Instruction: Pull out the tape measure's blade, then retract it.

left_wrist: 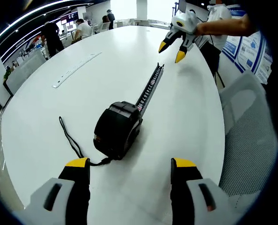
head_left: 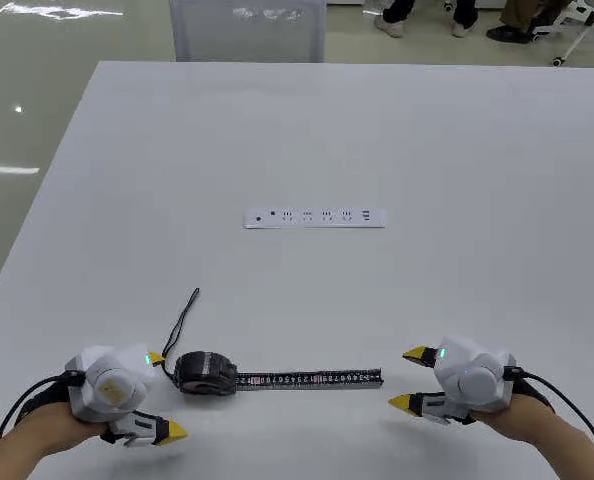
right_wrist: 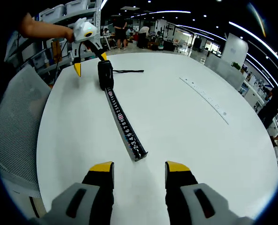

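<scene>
Both wide open, empty: left gripper (head_left: 166, 395), right gripper (head_left: 405, 378); blade (head_left: 312, 379) lies out, unheld case (head_left: 205, 373) could skid on retraction.

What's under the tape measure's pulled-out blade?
Just the white table; the blade lies flat on it, running out from the case. The table surface directly beneath is covered.

I'm seeing an open-plan lab office here: big white worktable (head_left: 377, 130), shelved storage bins (right_wrist: 64, 8), ceiling light strips (right_wrist: 251, 35), people (right_wrist: 118, 28) beyond.
</scene>
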A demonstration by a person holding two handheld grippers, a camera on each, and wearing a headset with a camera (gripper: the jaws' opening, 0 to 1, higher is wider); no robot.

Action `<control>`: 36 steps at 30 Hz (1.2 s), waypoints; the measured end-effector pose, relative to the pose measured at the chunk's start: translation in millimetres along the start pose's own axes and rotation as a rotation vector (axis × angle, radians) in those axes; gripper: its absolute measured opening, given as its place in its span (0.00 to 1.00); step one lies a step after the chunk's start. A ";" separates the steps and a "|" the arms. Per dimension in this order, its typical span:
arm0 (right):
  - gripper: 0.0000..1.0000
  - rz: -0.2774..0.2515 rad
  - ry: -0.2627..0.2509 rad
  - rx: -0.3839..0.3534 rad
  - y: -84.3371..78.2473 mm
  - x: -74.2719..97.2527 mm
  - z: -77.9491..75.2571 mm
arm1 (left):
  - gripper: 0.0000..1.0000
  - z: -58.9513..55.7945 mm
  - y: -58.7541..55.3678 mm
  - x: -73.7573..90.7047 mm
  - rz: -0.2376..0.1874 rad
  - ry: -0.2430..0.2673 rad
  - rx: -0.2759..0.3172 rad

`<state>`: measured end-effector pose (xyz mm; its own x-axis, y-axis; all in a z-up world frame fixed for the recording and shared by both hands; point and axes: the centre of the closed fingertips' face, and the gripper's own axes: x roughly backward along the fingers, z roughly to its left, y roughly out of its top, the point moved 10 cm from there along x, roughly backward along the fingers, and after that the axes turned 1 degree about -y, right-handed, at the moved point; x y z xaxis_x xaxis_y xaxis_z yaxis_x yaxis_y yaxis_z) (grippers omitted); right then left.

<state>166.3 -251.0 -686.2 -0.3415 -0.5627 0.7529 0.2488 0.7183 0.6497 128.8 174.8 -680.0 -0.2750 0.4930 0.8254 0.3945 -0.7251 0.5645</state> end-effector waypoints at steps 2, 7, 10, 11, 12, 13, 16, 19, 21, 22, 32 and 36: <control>0.46 -0.002 -0.011 -0.041 -1.8 3.2 2.2 | 0.68 -4.3 -3.5 2.8 -0.014 0.012 0.031; 0.49 -0.014 -0.035 -0.074 -6.8 10.2 10.7 | 0.74 -17.2 -10.0 10.1 -0.033 0.031 0.080; 0.53 -0.015 -0.044 -0.098 -5.6 18.7 18.3 | 0.74 -22.0 -13.9 15.1 -0.043 0.044 0.095; 0.53 -0.015 -0.052 -0.108 -10.6 17.2 19.7 | 0.75 -24.1 -14.9 17.5 -0.047 0.046 0.103; 0.53 -0.019 -0.056 -0.108 -9.0 20.5 23.2 | 0.75 -25.3 -15.3 19.4 -0.050 0.050 0.109; 0.54 -0.025 -0.061 -0.109 -3.4 27.3 28.0 | 0.76 -26.7 -15.1 21.4 -0.055 0.056 0.117; 0.58 -0.031 -0.071 -0.137 -0.5 35.0 37.0 | 0.80 -31.6 -13.4 29.0 -0.080 0.082 0.149; 0.60 -0.048 -0.096 -0.149 -1.0 38.0 41.5 | 0.83 -35.1 -11.9 34.6 -0.126 0.118 0.202; 0.63 -0.058 -0.106 -0.166 -6.1 33.6 41.5 | 0.85 -38.5 -10.8 37.7 -0.151 0.138 0.237; 0.64 -0.061 -0.111 -0.172 -1.1 38.5 44.3 | 0.87 -39.8 -10.4 38.9 -0.157 0.153 0.246; 0.72 -0.118 -0.159 -0.254 9.9 50.4 67.1 | 0.97 -63.2 -1.1 50.5 -0.215 0.212 0.321; 0.76 -0.125 -0.176 -0.272 10.1 49.4 74.7 | 0.99 -68.8 0.5 52.0 -0.212 0.221 0.318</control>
<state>84.3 -241.0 -650.3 -0.5298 -0.5431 0.6515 0.4199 0.4994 0.7578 54.4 167.0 -637.1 -0.5461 0.4756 0.6896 0.5498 -0.4177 0.7234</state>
